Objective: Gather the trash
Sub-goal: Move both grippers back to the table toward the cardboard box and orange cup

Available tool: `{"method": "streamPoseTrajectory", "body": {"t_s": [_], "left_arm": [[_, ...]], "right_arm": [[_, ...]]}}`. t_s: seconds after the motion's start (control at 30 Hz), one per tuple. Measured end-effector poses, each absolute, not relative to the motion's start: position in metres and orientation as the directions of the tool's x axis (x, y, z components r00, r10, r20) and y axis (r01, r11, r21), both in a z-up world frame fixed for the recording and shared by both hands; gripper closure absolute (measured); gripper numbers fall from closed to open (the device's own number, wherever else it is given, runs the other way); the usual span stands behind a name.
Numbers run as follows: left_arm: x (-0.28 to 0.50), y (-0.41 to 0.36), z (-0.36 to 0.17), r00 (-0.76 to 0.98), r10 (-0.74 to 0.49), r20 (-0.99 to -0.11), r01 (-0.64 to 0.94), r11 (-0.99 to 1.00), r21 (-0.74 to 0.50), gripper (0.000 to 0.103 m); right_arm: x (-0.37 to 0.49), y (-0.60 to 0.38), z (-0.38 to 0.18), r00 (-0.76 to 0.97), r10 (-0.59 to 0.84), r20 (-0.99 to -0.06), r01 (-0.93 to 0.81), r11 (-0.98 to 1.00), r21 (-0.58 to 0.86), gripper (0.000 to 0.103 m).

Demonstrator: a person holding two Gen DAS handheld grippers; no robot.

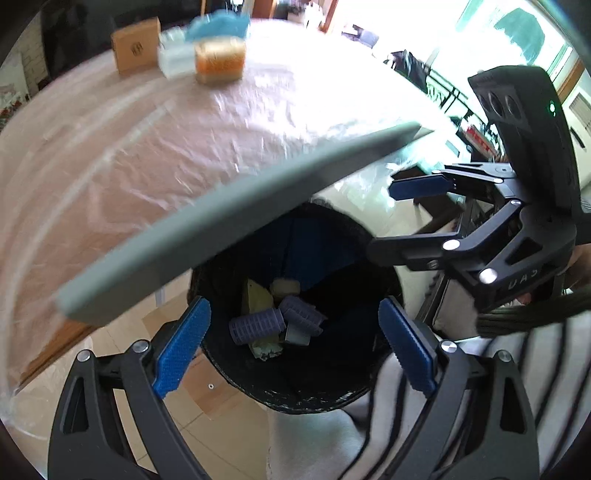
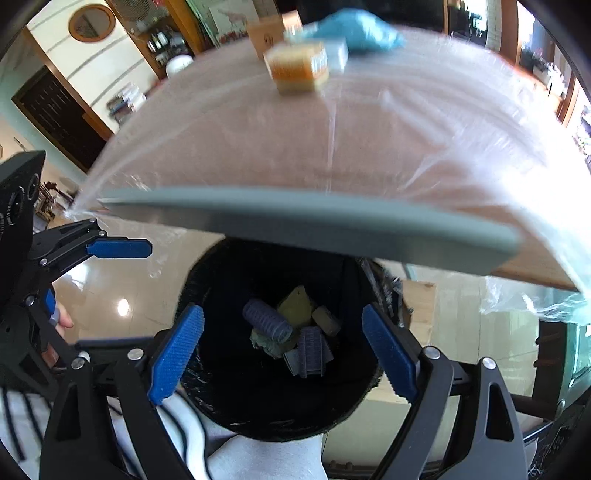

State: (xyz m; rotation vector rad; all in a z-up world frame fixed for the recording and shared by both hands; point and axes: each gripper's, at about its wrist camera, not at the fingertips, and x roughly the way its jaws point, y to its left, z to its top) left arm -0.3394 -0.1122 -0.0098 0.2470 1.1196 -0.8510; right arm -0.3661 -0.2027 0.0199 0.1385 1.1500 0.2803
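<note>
A black bin (image 1: 295, 402) (image 2: 280, 432) stands on the floor, half under the table's grey edge (image 1: 221, 214). Inside lie two purple hair rollers (image 1: 256, 326) (image 2: 266, 321), yellow crumpled paper (image 1: 258, 295) (image 2: 297, 302) and a beige lump (image 2: 325, 319). My left gripper (image 1: 295, 347) hangs over the bin's mouth, open, with nothing between its blue pads. My right gripper (image 2: 284, 354) is above the bin too, open and empty. Each gripper also shows in the other's view, at the side: the right gripper (image 1: 399, 218), the left gripper (image 2: 85, 277).
The table (image 1: 147, 147) (image 2: 295, 147) wears a clear plastic cover. At its far side sit an orange-topped box (image 1: 219, 61), a cardboard box (image 1: 135, 46), a white container (image 1: 175, 55) and something blue (image 1: 218, 24). A person's striped white garment (image 1: 517, 369) is right by the bin.
</note>
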Motion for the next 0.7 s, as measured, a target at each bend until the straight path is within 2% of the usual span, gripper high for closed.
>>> {"method": "streamPoseTrajectory", "body": {"t_s": [0.13, 0.17, 0.27, 0.33, 0.53, 0.7], "left_arm": [[-0.345, -0.098, 0.034, 0.266, -0.542, -0.797, 0.714, 0.667, -0.215, 0.009], [-0.344, -0.095, 0.044, 0.296, -0.553, -0.779, 0.712, 0.672, -0.206, 0.003], [-0.332, -0.084, 0.072, 0.432, -0.553, -0.712, 0.672, 0.724, -0.154, 0.002], [-0.317, -0.082, 0.080, 0.494, -0.515, -0.700, 0.625, 0.770, -0.126, 0.002], [-0.244, -0.086, 0.081, 0.575, -0.363, -0.733, 0.479, 0.876, -0.057, 0.002], [-0.192, -0.093, 0.078, 0.570, -0.331, -0.752, 0.465, 0.885, -0.036, 0.002]], "right_arm": [[-0.380, -0.212, 0.075, 0.545, 0.281, -0.790, -0.171, 0.960, 0.223, 0.004], [-0.382, -0.215, 0.087, 0.589, 0.269, -0.762, -0.170, 0.963, 0.208, 0.004], [-0.372, -0.221, 0.112, 0.677, 0.161, -0.718, -0.087, 0.986, 0.139, 0.004], [-0.357, -0.221, 0.116, 0.694, 0.088, -0.714, -0.026, 0.995, 0.097, 0.004], [-0.308, -0.206, 0.103, 0.656, 0.114, -0.746, -0.035, 0.992, 0.120, 0.004], [-0.274, -0.189, 0.085, 0.620, 0.125, -0.774, -0.041, 0.991, 0.127, 0.004]]}}
